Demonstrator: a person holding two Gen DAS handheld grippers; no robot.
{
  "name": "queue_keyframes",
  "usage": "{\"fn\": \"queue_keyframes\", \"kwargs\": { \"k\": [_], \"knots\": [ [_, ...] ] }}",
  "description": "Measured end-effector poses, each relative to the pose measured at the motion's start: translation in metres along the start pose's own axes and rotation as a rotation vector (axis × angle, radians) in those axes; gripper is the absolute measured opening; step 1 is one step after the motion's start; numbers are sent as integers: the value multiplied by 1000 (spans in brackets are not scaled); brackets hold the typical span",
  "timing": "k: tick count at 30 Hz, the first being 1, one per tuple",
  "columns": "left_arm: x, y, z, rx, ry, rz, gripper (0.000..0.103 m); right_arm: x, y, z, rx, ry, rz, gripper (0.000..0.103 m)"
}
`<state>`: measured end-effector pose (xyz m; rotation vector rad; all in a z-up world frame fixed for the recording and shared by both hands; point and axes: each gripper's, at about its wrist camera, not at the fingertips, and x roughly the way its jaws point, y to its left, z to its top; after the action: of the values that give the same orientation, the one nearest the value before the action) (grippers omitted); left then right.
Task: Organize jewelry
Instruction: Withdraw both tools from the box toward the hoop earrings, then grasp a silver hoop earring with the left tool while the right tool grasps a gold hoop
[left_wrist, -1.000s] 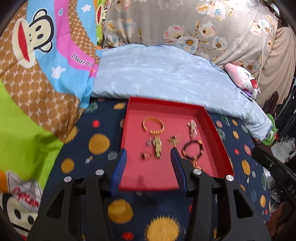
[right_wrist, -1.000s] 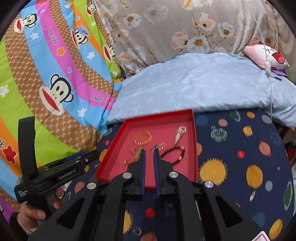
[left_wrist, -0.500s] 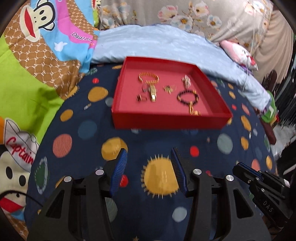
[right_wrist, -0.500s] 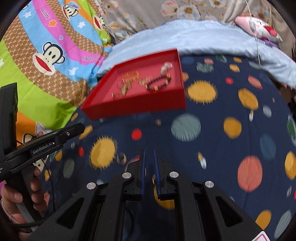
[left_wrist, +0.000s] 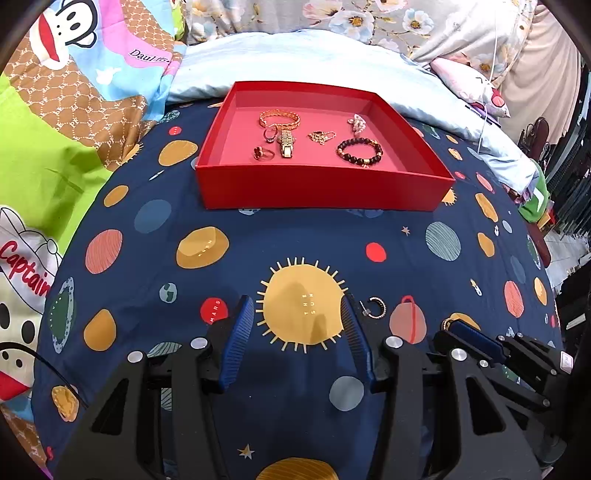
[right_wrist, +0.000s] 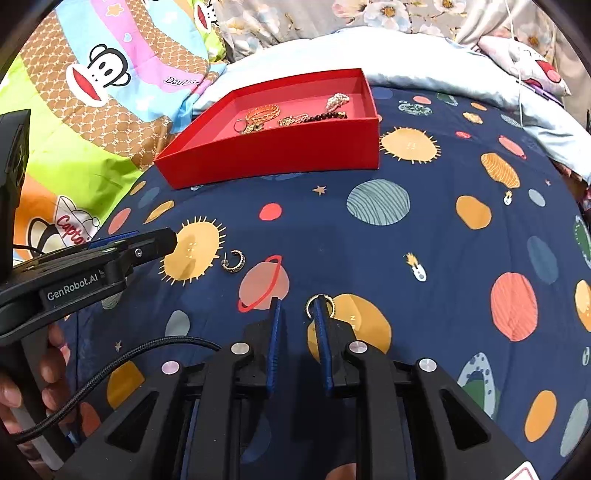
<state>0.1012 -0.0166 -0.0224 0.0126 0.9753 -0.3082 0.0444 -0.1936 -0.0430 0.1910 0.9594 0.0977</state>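
Both grippers now pulled back from the red tray (left_wrist: 321, 192) compared with a second ago; tray well apart, up the bed. Right gripper (right_wrist: 297, 308) jaws, nearly closed before, now parted a little, right tip over a gold ring (right_wrist: 320, 305) on the planet-print bedspread (right_wrist: 424, 236); ring not pinched. Left gripper (left_wrist: 297, 308) jaws spread wide, empty, over the sun motif. Hoop earring (left_wrist: 375, 307) loose just right of left jaws. Judgement: retreat marks switch to collecting strays; two pieces left outside. Bracelets, watch, rings already in tray. Legible: "THE SUN", "MARS" on spread; "GenRobot.AI" on left gripper body; "Captain" on quilt (left_wrist: 44, 158).
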Motion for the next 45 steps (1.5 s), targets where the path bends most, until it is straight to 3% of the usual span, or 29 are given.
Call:
{"fn": "queue_keyframes", "kwargs": {
  "k": [6,12,16,40,43,45],
  "knots": [
    [1,-1,1,1,3,-5,47,-5,-5,3,3,-18,-19,29],
    [1,-4,0,9,3,-8,47,3,-6,-1,-4,2,-33,30],
    [2,-5,0,10,8,-9,47,5,-4,0,-17,4,-49,16],
    [33,-45,-3,62,62,-69,46,-9,-32,8,63,-34,-44,16],
    [34,-48,-3,72,55,-61,40,-9,-32,8,65,-34,-42,16],
    [34,-48,-3,81,53,-60,30,-9,-32,8,66,-34,-43,16]
  ]
}}
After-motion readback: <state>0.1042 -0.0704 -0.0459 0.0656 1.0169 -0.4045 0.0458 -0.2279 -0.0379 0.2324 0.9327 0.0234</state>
